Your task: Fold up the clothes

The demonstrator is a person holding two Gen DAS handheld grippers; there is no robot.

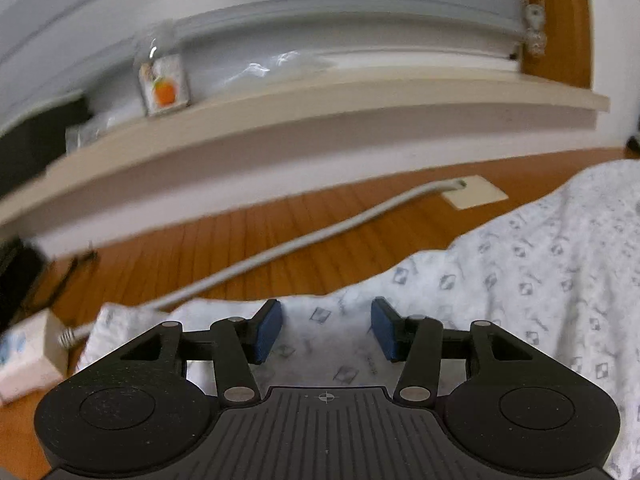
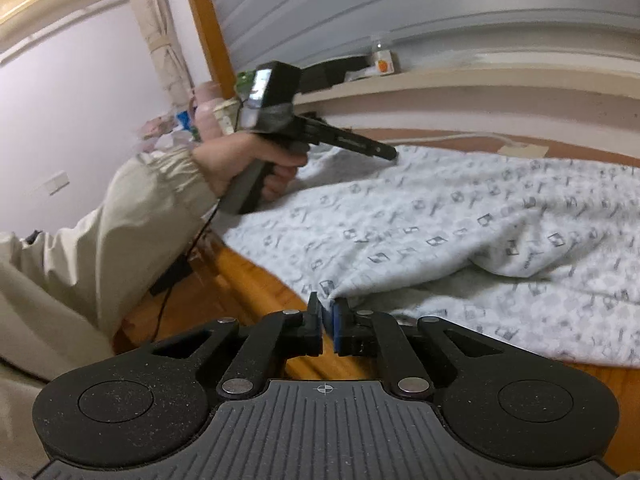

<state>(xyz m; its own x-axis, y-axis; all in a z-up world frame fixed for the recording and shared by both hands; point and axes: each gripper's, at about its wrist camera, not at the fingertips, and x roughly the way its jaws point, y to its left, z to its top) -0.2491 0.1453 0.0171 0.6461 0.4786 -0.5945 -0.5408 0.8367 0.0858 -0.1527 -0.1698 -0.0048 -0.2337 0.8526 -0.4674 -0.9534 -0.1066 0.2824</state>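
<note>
A white garment (image 2: 460, 236) with a small grey print lies spread over the wooden floor, one flap folded across its middle. My right gripper (image 2: 328, 320) is shut on the garment's near corner, the cloth pinched between its blue pads. In the left wrist view my left gripper (image 1: 326, 330) stands open above the far edge of the garment (image 1: 520, 280); the cloth lies below the blue pads (image 1: 268, 330) and nothing is held. The right wrist view shows the left gripper (image 2: 390, 154) in a person's hand (image 2: 248, 164) at the garment's far left edge.
A beige shelf ledge (image 1: 320, 120) runs along the wall, with a small packet bearing an orange picture (image 1: 164, 84). A grey cable (image 1: 280, 252) crosses the wooden floor (image 1: 240, 240) to a white plate (image 1: 474, 196). A white box (image 1: 28, 356) lies at left. A beige sleeve (image 2: 100, 232) fills the left.
</note>
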